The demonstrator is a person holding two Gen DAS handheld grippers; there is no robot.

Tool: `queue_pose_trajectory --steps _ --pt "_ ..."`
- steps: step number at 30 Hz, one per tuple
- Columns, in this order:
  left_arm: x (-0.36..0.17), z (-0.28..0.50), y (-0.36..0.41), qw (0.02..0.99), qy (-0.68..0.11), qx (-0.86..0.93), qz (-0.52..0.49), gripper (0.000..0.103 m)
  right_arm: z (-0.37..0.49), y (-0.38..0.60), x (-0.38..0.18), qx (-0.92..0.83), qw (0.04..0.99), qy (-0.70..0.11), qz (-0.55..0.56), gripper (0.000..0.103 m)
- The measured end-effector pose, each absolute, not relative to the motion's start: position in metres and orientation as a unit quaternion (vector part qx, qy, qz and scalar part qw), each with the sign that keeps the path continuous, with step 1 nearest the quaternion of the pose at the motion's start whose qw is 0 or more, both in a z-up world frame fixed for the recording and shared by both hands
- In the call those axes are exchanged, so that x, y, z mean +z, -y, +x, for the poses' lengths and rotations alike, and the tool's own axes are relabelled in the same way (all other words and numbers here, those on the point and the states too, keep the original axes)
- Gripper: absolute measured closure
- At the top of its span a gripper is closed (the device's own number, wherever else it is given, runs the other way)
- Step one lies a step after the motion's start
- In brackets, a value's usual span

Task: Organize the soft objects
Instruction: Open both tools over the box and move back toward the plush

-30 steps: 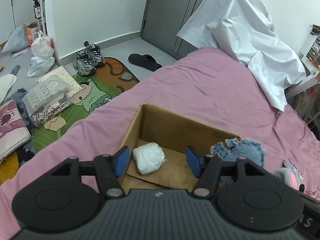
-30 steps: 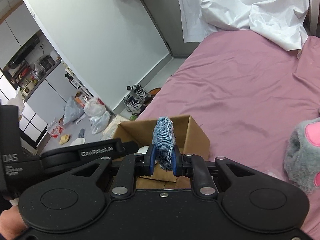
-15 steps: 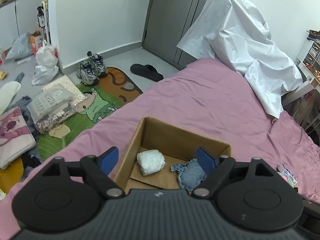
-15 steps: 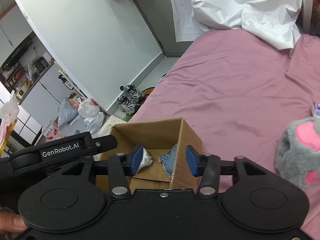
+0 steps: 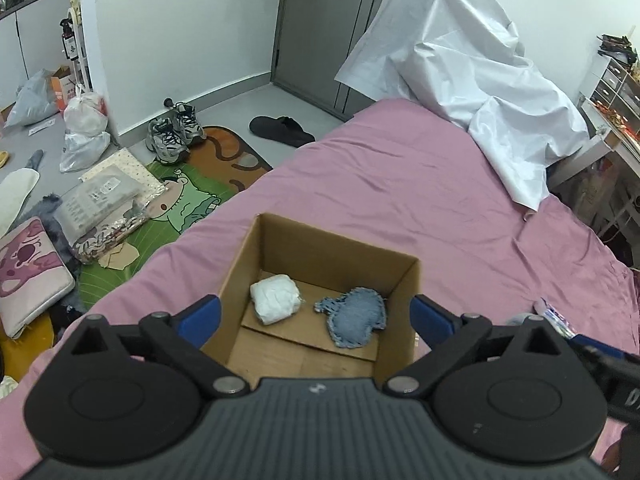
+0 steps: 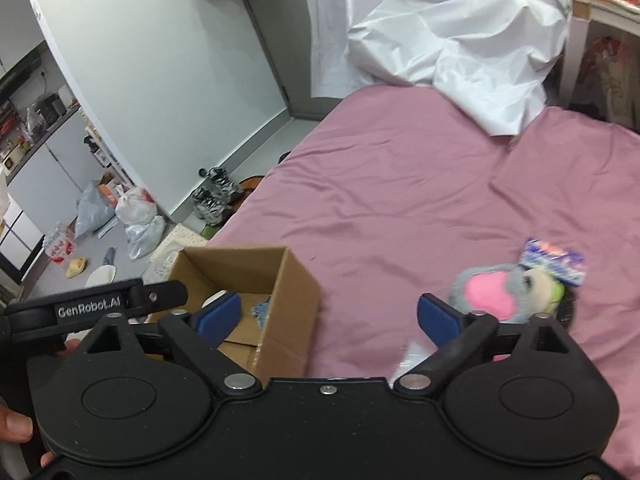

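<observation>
Cardboard box open-topped, standing on pink bedsheet. Inside on box floor: white bundle at left, denim patch lying flat at right, slightly apart. Left gripper above near edge of box, jaws spread wide, holding nothing. Right gripper beside box over sheet, jaws wide apart, empty. Grey-pink plush toy on sheet just past its right finger.
</observation>
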State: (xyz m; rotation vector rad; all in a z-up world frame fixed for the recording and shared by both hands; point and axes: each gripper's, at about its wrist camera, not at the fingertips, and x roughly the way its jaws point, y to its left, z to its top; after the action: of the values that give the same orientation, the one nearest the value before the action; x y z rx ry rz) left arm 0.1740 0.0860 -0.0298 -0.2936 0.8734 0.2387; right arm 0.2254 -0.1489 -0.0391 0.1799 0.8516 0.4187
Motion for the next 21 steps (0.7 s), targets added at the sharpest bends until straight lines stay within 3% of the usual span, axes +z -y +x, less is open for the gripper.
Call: queue_pose_trajectory --steps 4,21 --pt "-0.018 0.165 -0.076 0.895 -0.411 0.112 -0.136 0.0 0.224 0.169 -0.029 0.199 0.888 -0.404 0.095 0.0" --pt "0.005 0.138 -0.023 0.908 -0.39 0.08 -0.13 0.0 0.209 0.248 -0.023 0.187 0.897 -0.385 0.11 0.0"
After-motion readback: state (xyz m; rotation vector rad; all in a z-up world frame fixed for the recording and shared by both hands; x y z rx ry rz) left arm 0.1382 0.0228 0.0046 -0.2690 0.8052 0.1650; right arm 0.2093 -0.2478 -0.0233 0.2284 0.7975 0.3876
